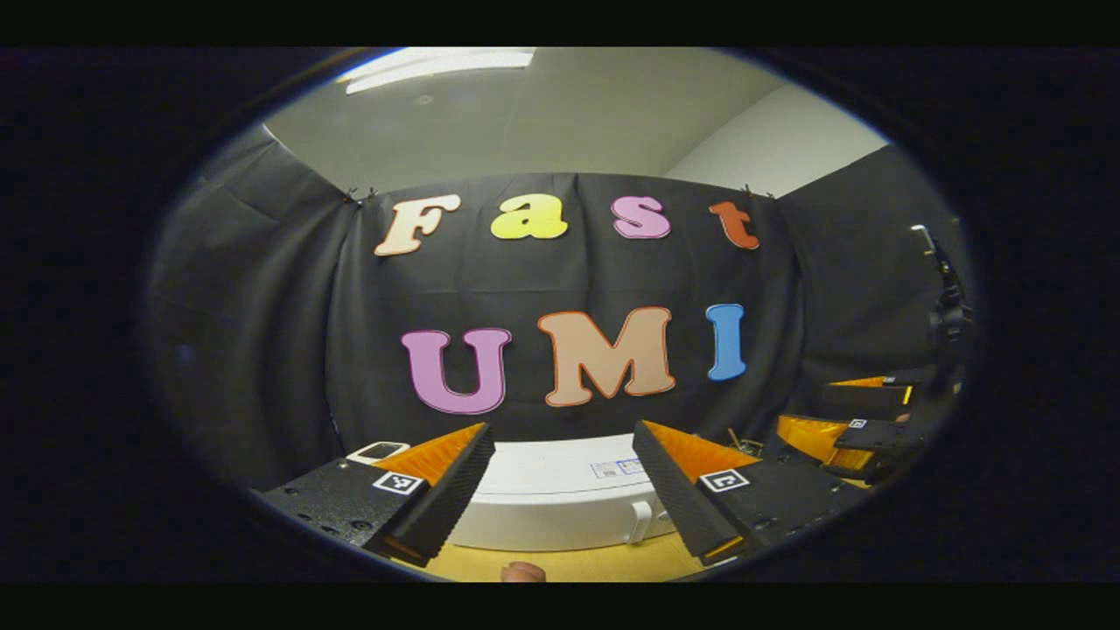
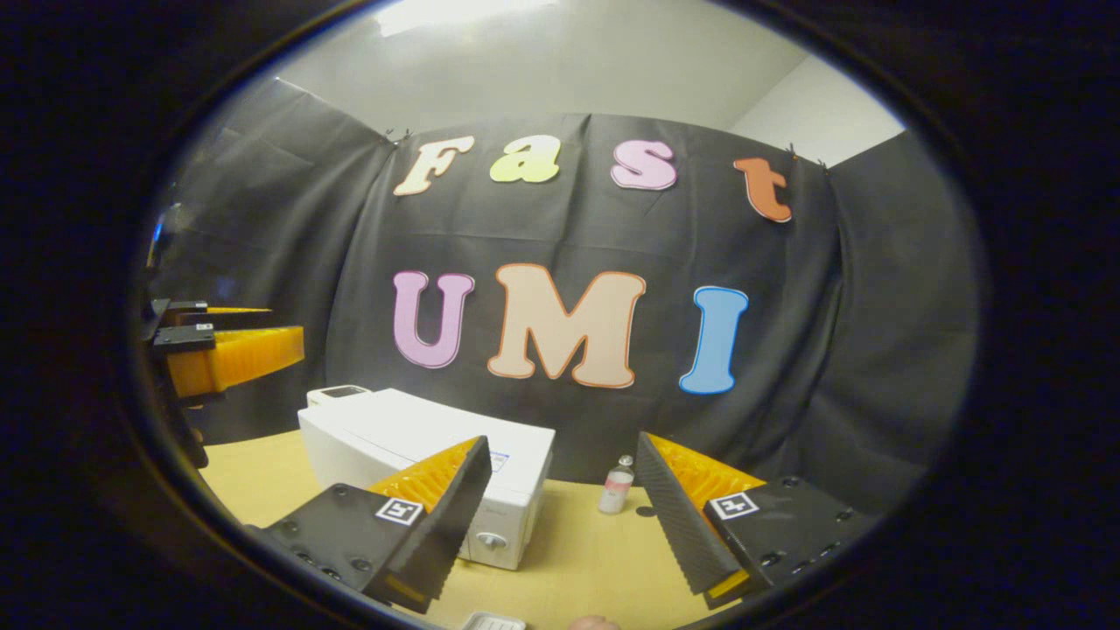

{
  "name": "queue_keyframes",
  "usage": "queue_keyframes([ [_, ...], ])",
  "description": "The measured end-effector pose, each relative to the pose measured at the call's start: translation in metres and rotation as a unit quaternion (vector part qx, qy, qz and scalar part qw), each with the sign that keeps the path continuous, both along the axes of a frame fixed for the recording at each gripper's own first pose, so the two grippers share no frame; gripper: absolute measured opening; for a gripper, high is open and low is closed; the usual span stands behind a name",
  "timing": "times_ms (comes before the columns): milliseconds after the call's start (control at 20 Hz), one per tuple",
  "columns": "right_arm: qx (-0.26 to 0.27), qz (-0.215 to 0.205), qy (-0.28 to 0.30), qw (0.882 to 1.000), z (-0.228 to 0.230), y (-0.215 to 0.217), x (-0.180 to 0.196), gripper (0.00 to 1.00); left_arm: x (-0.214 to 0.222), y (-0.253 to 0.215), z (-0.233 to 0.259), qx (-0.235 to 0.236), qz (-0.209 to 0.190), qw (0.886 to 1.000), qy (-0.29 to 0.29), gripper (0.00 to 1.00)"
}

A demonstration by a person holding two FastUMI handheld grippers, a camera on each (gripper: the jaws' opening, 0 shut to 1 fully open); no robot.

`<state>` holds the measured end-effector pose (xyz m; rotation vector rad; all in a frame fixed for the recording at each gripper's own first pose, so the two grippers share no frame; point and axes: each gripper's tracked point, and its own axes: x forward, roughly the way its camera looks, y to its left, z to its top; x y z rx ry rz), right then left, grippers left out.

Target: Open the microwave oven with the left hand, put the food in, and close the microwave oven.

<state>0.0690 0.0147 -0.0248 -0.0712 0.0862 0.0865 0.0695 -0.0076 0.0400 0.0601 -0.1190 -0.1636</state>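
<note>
The white microwave (image 1: 560, 494) stands on the wooden table straight ahead of my left gripper (image 1: 562, 427), its door shut and a pale handle (image 1: 641, 521) on the front. My left gripper is open, empty and held above the microwave's front. From the right gripper view the microwave (image 2: 411, 437) sits to the left, with a round knob (image 2: 492, 540) on its front. My right gripper (image 2: 563, 439) is open and holds nothing. A small white tray (image 2: 494, 622) peeks in at the bottom edge; what it holds is hidden. The left gripper (image 2: 280, 325) hovers at the far left.
A small bottle (image 2: 618, 486) stands on the table (image 2: 577, 560) right of the microwave, near the black cloth wall. A small flat device (image 1: 378, 451) lies behind the microwave's left side. The right gripper (image 1: 840, 411) hangs at the far right of the left gripper view.
</note>
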Motion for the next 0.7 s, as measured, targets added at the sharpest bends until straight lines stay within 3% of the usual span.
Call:
queue_keyframes([
  [100,0.007,0.003,-0.002,1.0,0.003,0.007,-0.004,0.96,-0.005,0.005,-0.003,0.015,0.009,1.0,0.003,0.98],
  [300,-0.005,0.012,-0.006,1.0,0.004,0.014,-0.014,0.96,-0.014,0.003,-0.002,-0.003,0.011,1.0,0.007,0.98],
  [700,-0.012,0.005,-0.013,1.0,0.008,0.006,-0.032,0.96,-0.021,-0.012,-0.007,-0.013,-0.011,0.999,0.028,0.98],
])
